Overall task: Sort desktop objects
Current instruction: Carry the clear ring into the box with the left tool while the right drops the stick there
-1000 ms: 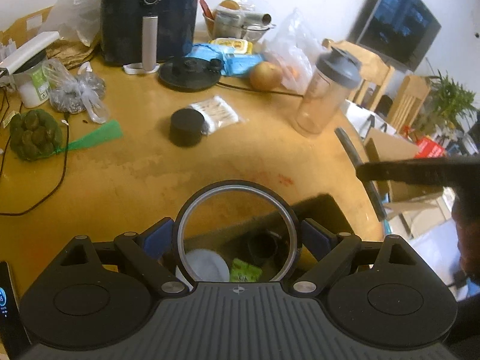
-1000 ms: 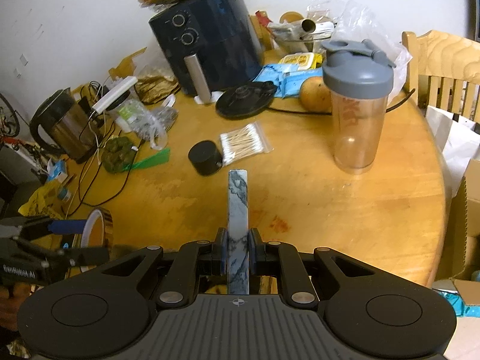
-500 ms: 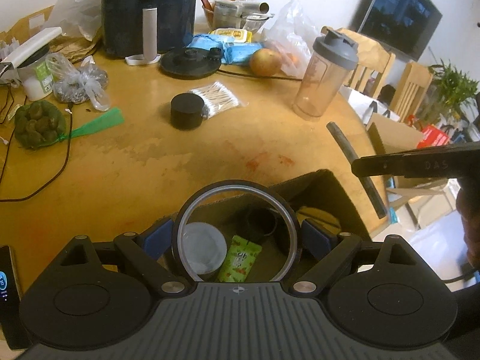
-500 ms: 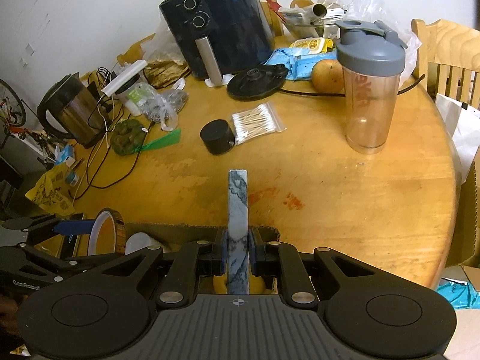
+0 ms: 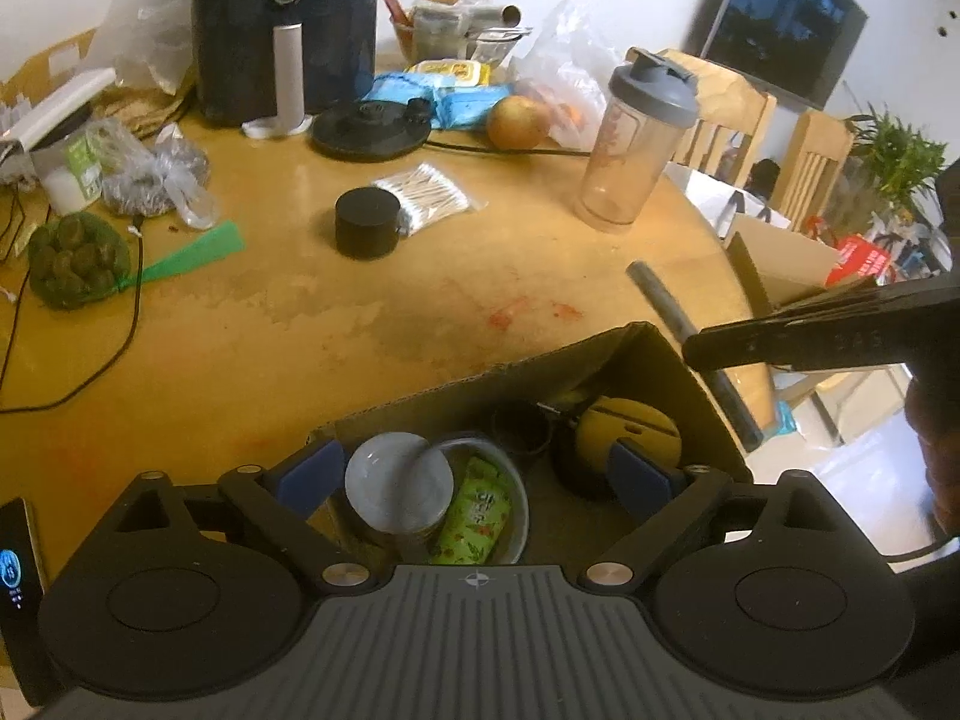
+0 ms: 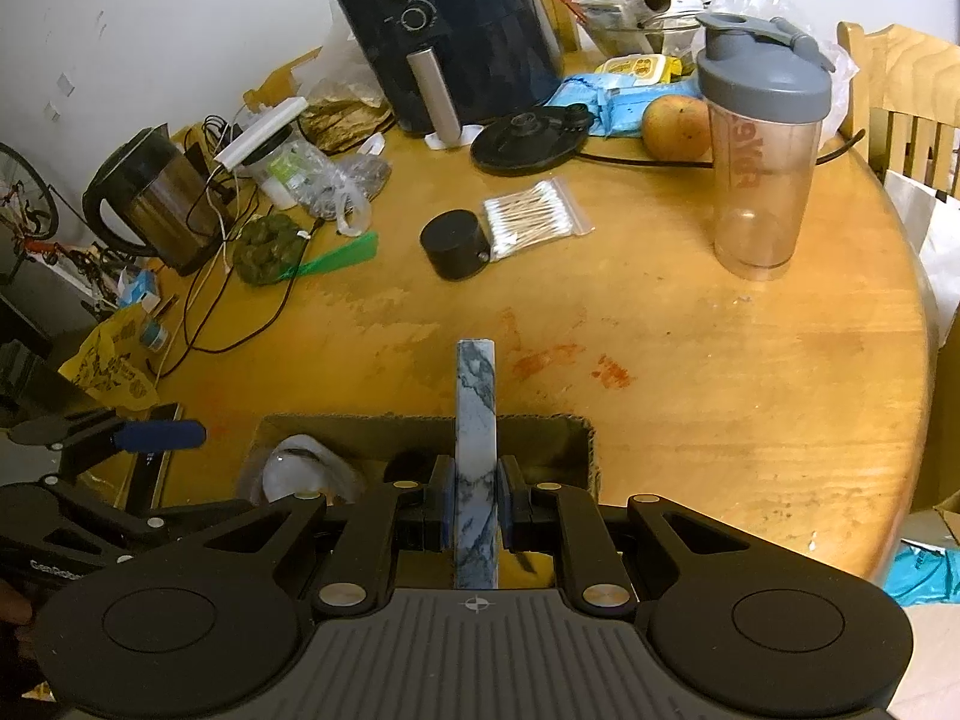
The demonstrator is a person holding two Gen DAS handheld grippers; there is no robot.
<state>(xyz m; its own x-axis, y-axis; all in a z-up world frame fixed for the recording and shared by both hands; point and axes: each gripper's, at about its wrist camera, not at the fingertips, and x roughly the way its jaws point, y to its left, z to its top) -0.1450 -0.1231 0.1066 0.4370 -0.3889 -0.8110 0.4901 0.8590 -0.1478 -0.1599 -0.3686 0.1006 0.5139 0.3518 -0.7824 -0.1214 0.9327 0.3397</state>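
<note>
Marbled bar (image 6: 476,450) sits pinched in the right tongs (image 6: 475,507) above the cardboard box (image 6: 591,450); left tongs (image 5: 474,474) are opening, empty, over the same box. Released crooked, the bar could catch the rim or strike the bowl (image 5: 396,480) inside.

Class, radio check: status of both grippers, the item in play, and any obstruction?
Left gripper jaws opening, empty, over cardboard box. Right gripper shut on marbled bar, above box. Nothing blocking.
</note>
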